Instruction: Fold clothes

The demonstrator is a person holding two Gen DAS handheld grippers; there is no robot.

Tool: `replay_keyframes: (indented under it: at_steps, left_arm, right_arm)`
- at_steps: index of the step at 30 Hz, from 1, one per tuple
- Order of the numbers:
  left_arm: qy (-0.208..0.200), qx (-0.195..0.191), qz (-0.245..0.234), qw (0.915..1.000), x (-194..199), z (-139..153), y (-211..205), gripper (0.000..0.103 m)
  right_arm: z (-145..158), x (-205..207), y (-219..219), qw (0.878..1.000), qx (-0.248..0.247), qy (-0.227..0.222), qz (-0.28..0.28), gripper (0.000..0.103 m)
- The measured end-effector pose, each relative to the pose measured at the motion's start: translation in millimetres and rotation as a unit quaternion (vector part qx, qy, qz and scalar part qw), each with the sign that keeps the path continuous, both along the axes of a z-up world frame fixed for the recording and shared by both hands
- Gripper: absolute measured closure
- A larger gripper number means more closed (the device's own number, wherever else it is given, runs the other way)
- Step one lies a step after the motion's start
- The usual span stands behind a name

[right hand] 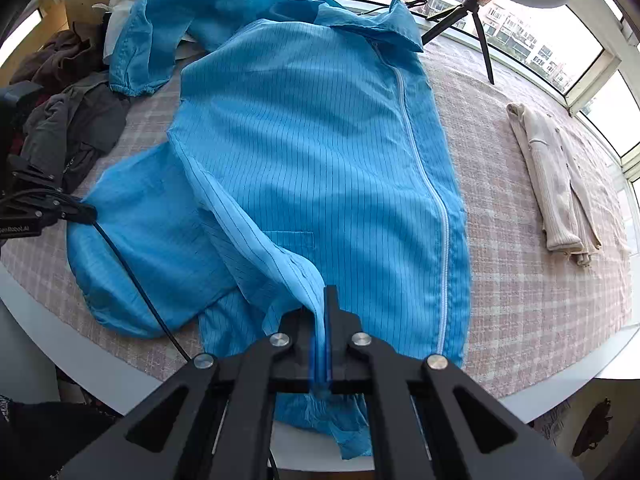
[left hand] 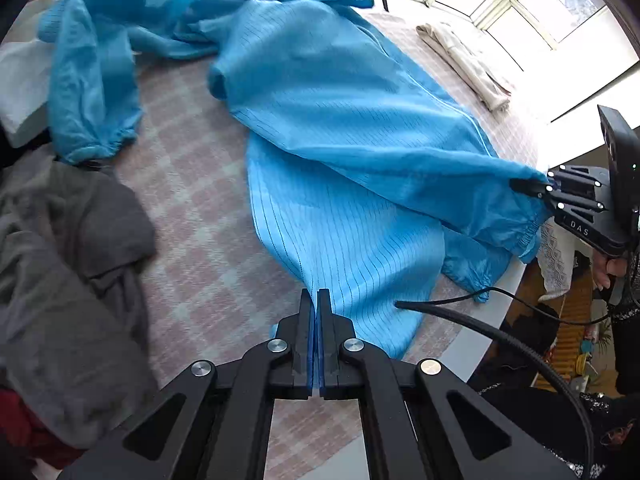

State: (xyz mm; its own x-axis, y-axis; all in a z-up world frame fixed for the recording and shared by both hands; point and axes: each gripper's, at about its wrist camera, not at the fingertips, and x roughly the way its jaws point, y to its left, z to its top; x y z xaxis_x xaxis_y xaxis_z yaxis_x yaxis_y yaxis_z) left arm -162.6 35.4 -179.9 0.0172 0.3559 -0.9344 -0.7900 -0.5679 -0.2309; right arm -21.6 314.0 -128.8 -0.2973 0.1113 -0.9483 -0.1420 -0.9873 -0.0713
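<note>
A blue zip-front jacket [right hand: 320, 152] lies spread across a round worktop [right hand: 540, 312] under a pink checked cloth. The right gripper [right hand: 325, 300] pinches a sleeve cuff; the left gripper [left hand: 317, 300], fingers together, clamps its hem. Grey clothes [left hand: 68, 272] lie heaped nearby, a folded cream garment [right hand: 556, 184] by the windows [right hand: 520, 28].

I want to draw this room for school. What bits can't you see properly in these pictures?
- Blue jacket: in the right wrist view, its cuff end hides behind the right gripper.
- Grey clothes pile: in the left wrist view, the picture's left edge cuts it off.
- Folded cream garment: too folded to tell what it is.
- Person's hand: mostly behind the right gripper's handle in the left wrist view.
</note>
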Motion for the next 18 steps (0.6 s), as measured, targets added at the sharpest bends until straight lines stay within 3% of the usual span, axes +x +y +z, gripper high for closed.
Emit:
replay_keyframes:
  at_steps: [3, 5, 8, 10, 12, 16, 18]
  left_arm:
    - [0.061, -0.037, 0.067, 0.9952, -37, 31, -54, 0.099]
    - [0.091, -0.059, 0.104, 0.9888, -53, 45, -90, 0.084]
    - [0.128, -0.085, 0.146, 0.9773, -63, 60, -128, 0.076]
    - [0.117, -0.067, 0.166, 0.9768, -60, 63, -137, 0.076]
    - [0.087, -0.03, 0.162, 0.9825, -50, 67, -129, 0.076]
    - [0.018, 0.028, 0.118, 0.9925, -30, 60, -67, 0.07]
    - [0.0, 0.038, 0.101, 0.9942, -24, 48, -30, 0.07]
  right_arm:
    - [-4, 1, -8, 1.0, -0.017, 0.001, -0.002, 0.101]
    - [-6, 0, -15, 0.999, -0.035, 0.002, -0.004, 0.101]
    - [-16, -5, -32, 0.998, -0.063, -0.006, 0.011, 0.1]
    - [-27, -9, -47, 0.996, -0.083, -0.025, 0.032, 0.1]
    - [-33, -8, -61, 0.991, -0.106, -0.047, 0.065, 0.098]
    - [-17, 6, -64, 0.975, -0.161, -0.076, 0.133, 0.077]
    - [0, 11, -53, 0.967, -0.184, -0.073, 0.16, 0.071]
